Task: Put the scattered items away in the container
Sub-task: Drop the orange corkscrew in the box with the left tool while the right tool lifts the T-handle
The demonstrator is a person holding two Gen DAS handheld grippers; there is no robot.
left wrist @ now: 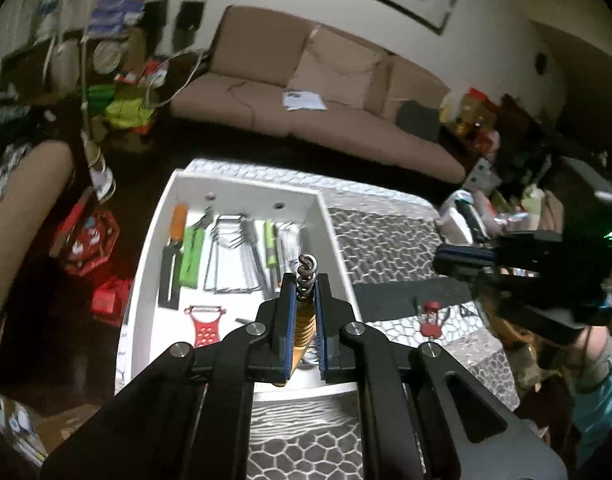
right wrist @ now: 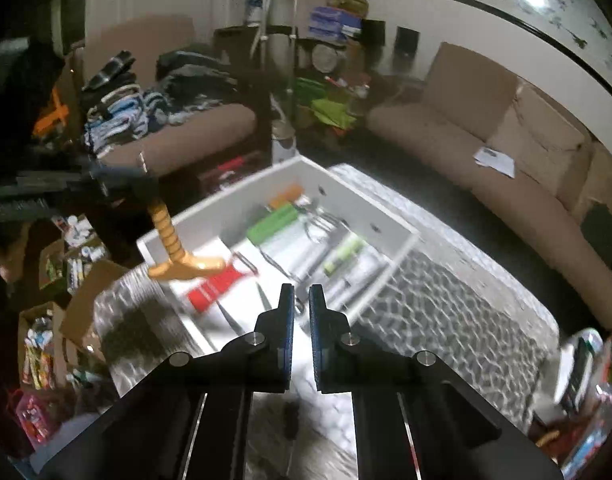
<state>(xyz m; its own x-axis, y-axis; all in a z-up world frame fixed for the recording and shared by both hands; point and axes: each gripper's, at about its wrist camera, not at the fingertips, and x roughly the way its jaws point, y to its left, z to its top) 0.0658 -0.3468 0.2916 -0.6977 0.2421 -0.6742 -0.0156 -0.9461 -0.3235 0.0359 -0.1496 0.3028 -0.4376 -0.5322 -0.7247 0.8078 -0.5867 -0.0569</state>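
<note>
My left gripper point(left wrist: 306, 280) is shut on a gold-handled corkscrew point(left wrist: 303, 322), held above the near right part of the white tray point(left wrist: 153, 240); its metal spiral sticks out past the fingertips. The right wrist view shows the same corkscrew point(right wrist: 171, 244) hanging from the left gripper over the tray's point(right wrist: 402, 248) near corner. The tray holds an orange-handled tool point(left wrist: 178, 220), green-handled tools point(left wrist: 191, 256), wire utensils point(left wrist: 229, 256) and a red peeler point(left wrist: 205, 324). My right gripper point(right wrist: 301, 294) is nearly closed and empty, hovering above the table; it also shows in the left wrist view point(left wrist: 462, 256).
A small red item point(left wrist: 432, 320) lies on the patterned tablecloth point(left wrist: 386, 232) right of the tray. A tan sofa point(left wrist: 326, 92) stands behind the table. Boxes and clutter fill the floor at left point(right wrist: 65, 280) and the table's right end point(left wrist: 486, 208).
</note>
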